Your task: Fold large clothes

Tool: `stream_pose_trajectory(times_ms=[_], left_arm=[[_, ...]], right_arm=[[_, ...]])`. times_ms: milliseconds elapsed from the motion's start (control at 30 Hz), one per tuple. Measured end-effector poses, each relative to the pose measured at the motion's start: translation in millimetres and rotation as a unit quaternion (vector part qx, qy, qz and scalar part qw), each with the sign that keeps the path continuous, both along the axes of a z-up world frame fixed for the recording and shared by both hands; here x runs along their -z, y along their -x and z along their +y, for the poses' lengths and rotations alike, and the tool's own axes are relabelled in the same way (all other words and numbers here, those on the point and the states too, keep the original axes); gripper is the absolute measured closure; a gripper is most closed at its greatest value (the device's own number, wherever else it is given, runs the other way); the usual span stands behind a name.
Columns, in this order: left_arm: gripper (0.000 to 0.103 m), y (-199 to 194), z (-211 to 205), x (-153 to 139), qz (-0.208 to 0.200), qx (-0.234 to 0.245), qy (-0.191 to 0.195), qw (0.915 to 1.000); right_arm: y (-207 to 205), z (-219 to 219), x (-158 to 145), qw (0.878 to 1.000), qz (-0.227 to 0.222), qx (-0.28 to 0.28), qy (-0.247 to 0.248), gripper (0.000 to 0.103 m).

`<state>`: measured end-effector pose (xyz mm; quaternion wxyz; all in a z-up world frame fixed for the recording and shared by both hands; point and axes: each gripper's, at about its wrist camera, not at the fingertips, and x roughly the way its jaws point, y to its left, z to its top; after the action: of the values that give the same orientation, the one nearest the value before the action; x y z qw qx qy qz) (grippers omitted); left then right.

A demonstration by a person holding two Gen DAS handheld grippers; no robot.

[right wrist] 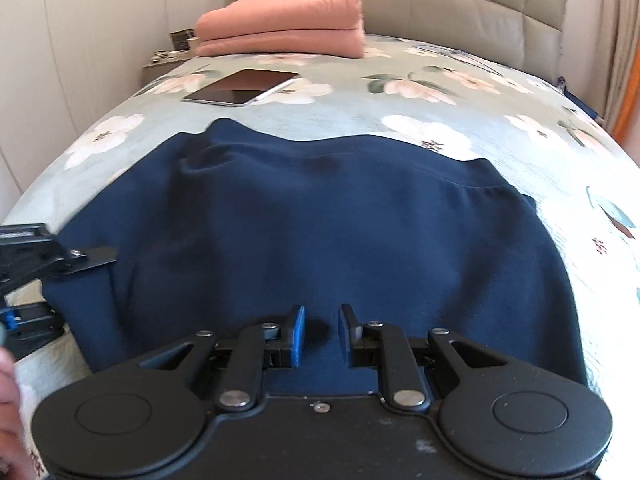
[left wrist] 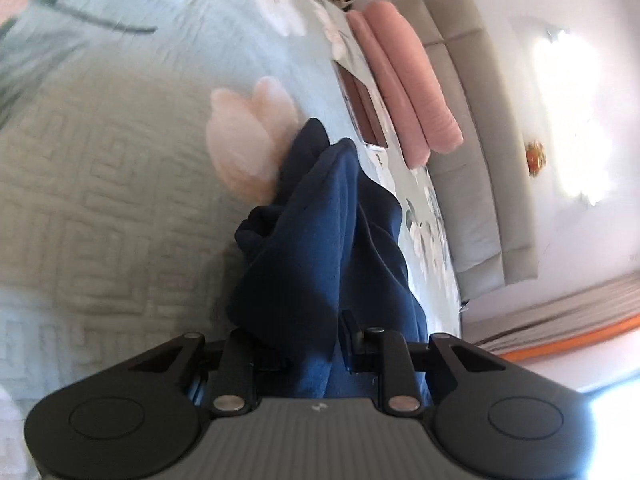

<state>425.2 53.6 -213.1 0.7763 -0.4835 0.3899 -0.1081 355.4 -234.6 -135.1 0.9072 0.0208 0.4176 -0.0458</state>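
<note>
A navy garment [right wrist: 320, 216] lies spread on the floral bedspread [right wrist: 400, 92], its ribbed hem toward the far right. My right gripper [right wrist: 321, 334] sits at the garment's near edge, and navy cloth fills the narrow gap between its blue pads [right wrist: 298, 334]. In the left wrist view, which is rolled sideways, a bunched ridge of the navy garment [left wrist: 332, 220] runs up into my left gripper [left wrist: 316, 336], shut on it. The cloth hides that gripper's left finger. One of its fingers [right wrist: 94, 255] shows at the garment's left edge in the right wrist view.
A folded pink blanket [right wrist: 284, 26] lies by the padded headboard [right wrist: 460, 4]. A tablet [right wrist: 244, 87] rests on the bed beyond the garment. A white wardrobe [right wrist: 80, 20] and a small bedside table [right wrist: 168, 58] stand to the left. A person's hand [right wrist: 8, 380] is at the lower left.
</note>
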Motion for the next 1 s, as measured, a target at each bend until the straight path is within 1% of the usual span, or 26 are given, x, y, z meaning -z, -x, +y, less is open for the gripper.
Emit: stream_pose_trajectory(times_ms=[67,133,167,200,233,333,433,467,500,567,667,733,767,800,833,867,933,1000], left_arm=[[0.078,-3,3,6,0.009,-0.008,-0.005,0.9999],[0.075,-6,12,19,0.03,-0.029,0.016,0.999],[0.07,-6,14,23,0.039,-0.036,0.025,0.9983],[0.066,-5,15,26,0.048,-0.042,0.029,0.9975],[0.066,-2,16,25,0.049,-0.042,0.032,0.9974],[0.062,13,16,15,0.054,-0.029,0.003,0.9981],[0.062,27,13,12,0.067,0.005,0.001,0.9977],[0.062,29,12,12,0.069,0.014,-0.006,0.9975],[0.062,32,9,11,0.071,0.02,-0.014,0.9972],[0.062,32,7,12,0.065,0.015,-0.022,0.9975],[0.062,18,10,18,0.049,-0.013,-0.022,0.9985],[0.062,-3,10,22,0.036,-0.027,-0.024,0.9987],[0.069,-9,10,24,0.034,-0.029,-0.014,0.9989],[0.082,-15,9,27,0.032,-0.027,0.001,0.9991],[0.086,-21,7,27,0.032,-0.021,0.001,0.9993],[0.087,-22,5,22,0.027,-0.014,-0.011,0.9995],[0.09,-20,1,5,0.001,-0.001,-0.03,0.9996],[0.091,-18,-4,-13,-0.023,0.012,-0.045,0.9986]], right_arm=[[1,-1,0,1.0,0.003,-0.001,-0.001,0.082],[1,0,-2,1.0,0.002,-0.006,0.004,0.082],[1,0,-3,1.0,0.001,-0.007,0.007,0.082],[0,1,-3,1.0,0.0,-0.008,0.008,0.082],[-3,2,-3,1.0,0.0,-0.007,0.007,0.082],[-7,2,-1,1.0,0.005,-0.002,-0.004,0.082],[-7,3,2,1.0,0.01,0.001,-0.006,0.082],[-7,4,2,1.0,0.011,0.001,-0.007,0.082],[-7,4,3,1.0,0.012,0.002,-0.008,0.082],[-7,4,2,1.0,0.014,0.003,-0.008,0.082],[-5,4,1,1.0,0.011,0.001,-0.007,0.082],[-3,3,-1,1.0,0.007,-0.004,-0.005,0.082],[-2,4,-2,1.0,0.005,-0.007,-0.004,0.082],[-1,4,-4,1.0,0.002,-0.01,-0.004,0.082],[-1,5,-6,1.0,-0.002,-0.015,-0.005,0.082],[0,6,-8,1.0,-0.006,-0.02,-0.005,0.083],[0,8,-14,0.999,-0.022,-0.03,0.001,0.088],[-1,10,-18,0.998,-0.038,-0.042,0.003,0.089]])
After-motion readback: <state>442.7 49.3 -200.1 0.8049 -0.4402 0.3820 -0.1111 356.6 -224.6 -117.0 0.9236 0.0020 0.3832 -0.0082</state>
